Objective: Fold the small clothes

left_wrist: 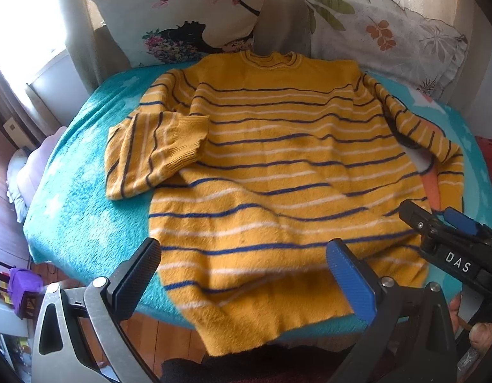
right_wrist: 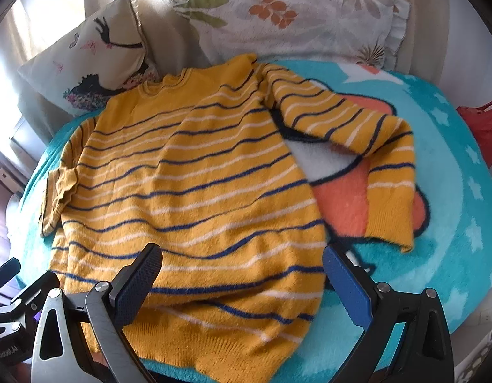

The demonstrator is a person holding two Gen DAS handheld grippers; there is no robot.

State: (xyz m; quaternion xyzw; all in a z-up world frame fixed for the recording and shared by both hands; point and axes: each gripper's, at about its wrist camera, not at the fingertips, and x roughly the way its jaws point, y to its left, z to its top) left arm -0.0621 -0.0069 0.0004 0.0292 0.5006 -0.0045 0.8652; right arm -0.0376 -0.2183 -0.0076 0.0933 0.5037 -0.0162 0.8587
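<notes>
Bed (right_wrist: pixel 463 191) under a turquoise fleece blanket (left_wrist: pixel 86 198) carries a mustard striped sweater (left_wrist: pixel 278 159), collar toward the pillows at the far edge, hem spilling over the near edge, long axis running straight away from both tools. One sleeve (left_wrist: pixel 156 153) lies folded in; the other sleeve (right_wrist: pixel 373 159) sprawls outward, likely next, nearer the right hand-held gripper (right_wrist: pixel 242 274). Left hand-held gripper (left_wrist: pixel 242 265) hovers at the hem; both sets of jaws are apart and empty.

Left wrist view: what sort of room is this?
Probably a bedroom: the yellow striped knit sweater lies on a bed with a fluffy turquoise blanket, and a butterfly-print pillow and a leaf-print pillow lean behind it.
</notes>
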